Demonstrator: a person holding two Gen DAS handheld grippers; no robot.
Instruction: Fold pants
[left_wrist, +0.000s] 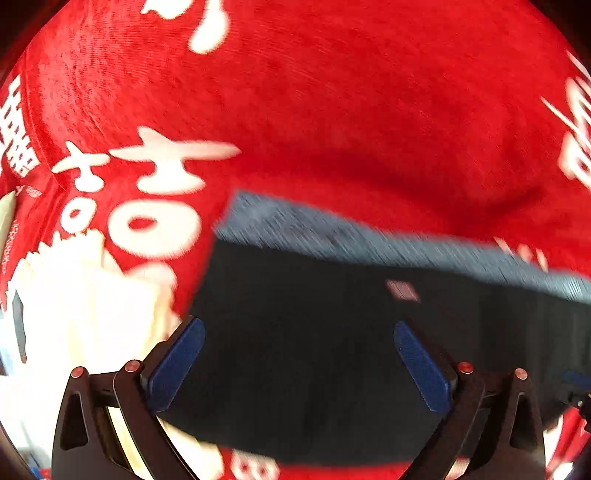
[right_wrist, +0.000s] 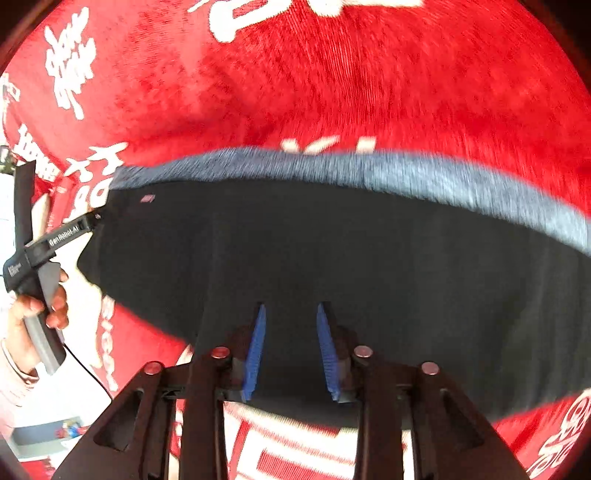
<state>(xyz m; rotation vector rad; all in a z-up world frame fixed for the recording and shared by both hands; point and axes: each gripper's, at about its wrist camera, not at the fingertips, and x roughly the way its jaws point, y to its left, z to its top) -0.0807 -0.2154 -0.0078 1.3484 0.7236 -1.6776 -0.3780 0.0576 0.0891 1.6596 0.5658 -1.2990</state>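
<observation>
Left claw (left_wrist: 299, 365) stood wide open low in its own frame, its blue pads (left_wrist: 177, 365) well apart over dark cloth, holding nothing that I could see. My right claw (right_wrist: 290, 350) sat at the bottom centre of its frame, jaws only partly open with a narrow gap between the pads; black fabric filled that gap, but I could not tell whether it was pinched or merely lying beneath.

One pair of pants (right_wrist: 332, 266), black with a grey waistband (right_wrist: 369, 170), lay spread across the middle of both views on a red blanket (right_wrist: 369, 74) printed with white characters. The waistband ran as a band along the upper edge of the cloth. At the left of the right-hand view, my hand (right_wrist: 40, 306) gripped the other tool's handle beside the pants' left corner.

I judged the job part done at most: the pants read as one broad flat panel, perhaps already doubled leg on leg, though motion blur hid any layered edges. Shortening folds appeared left to make.

Count: one pair of pants, one blanket, two claws, one small pink tag (right_wrist: 147, 198) near the waistband.
</observation>
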